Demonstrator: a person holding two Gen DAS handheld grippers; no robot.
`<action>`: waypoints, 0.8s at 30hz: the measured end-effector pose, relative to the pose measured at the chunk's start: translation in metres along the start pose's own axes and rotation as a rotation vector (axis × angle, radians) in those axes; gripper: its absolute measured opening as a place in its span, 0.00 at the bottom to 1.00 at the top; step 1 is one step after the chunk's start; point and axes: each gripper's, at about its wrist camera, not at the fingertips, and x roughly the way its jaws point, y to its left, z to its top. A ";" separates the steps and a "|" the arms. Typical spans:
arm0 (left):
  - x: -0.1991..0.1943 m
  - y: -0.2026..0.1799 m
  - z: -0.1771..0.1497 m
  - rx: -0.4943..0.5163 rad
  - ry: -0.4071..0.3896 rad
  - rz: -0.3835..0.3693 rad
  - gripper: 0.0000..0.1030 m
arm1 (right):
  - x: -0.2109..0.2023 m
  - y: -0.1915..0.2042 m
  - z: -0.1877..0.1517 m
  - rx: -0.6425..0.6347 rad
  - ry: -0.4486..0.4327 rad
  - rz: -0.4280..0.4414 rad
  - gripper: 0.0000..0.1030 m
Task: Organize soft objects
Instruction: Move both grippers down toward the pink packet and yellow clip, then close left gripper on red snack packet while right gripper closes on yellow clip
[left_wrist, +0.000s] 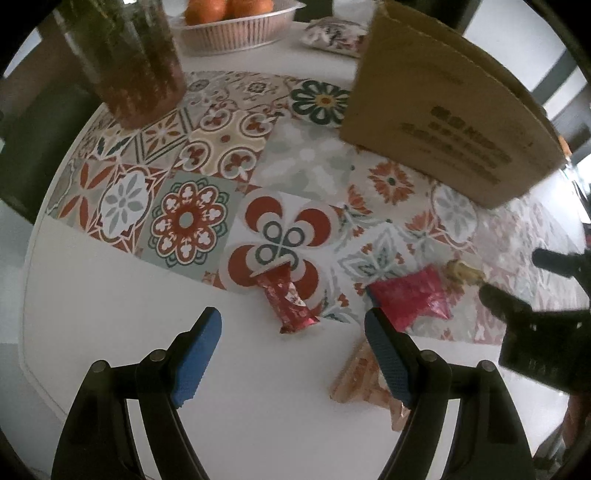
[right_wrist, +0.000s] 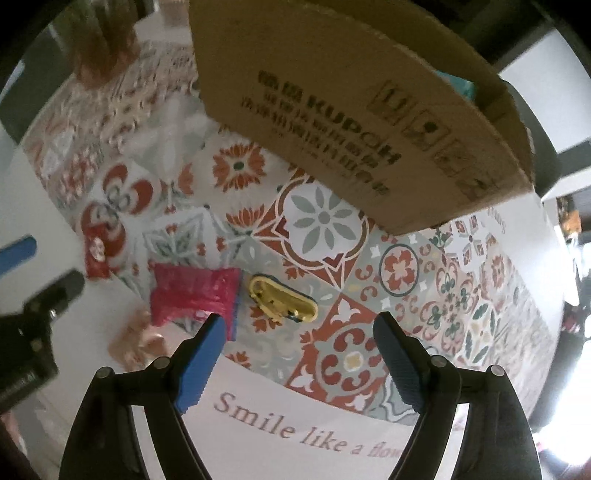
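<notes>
Left tongs (left_wrist: 291, 354) wide open, empty, pointing steeply down over white table (left_wrist: 110, 295). Red snack bar (left_wrist: 286, 301) lies just ahead between its tips, long axis running away from the tongs. Right tongs (right_wrist: 299, 341) also open, empty (nothing between pads), above gold packet (right_wrist: 282, 297); pink pouch (right_wrist: 194, 293) beside its left tip. Cardboard box (right_wrist: 332, 110) behind.

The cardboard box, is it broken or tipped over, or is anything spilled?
No. The cardboard box stands upright on the patterned mat and looks whole. Small wrapped packets, like the pink one and the red one, lie loose near it, but nothing is spilled.
</notes>
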 end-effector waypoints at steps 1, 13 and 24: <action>0.002 0.000 0.001 -0.010 0.000 0.008 0.77 | 0.002 0.002 0.001 -0.011 0.010 -0.005 0.80; 0.034 0.001 0.007 -0.069 0.050 0.048 0.75 | 0.044 0.009 0.009 -0.077 0.094 0.004 0.72; 0.060 -0.001 0.008 -0.085 0.106 0.036 0.59 | 0.071 0.009 0.022 -0.056 0.111 0.062 0.56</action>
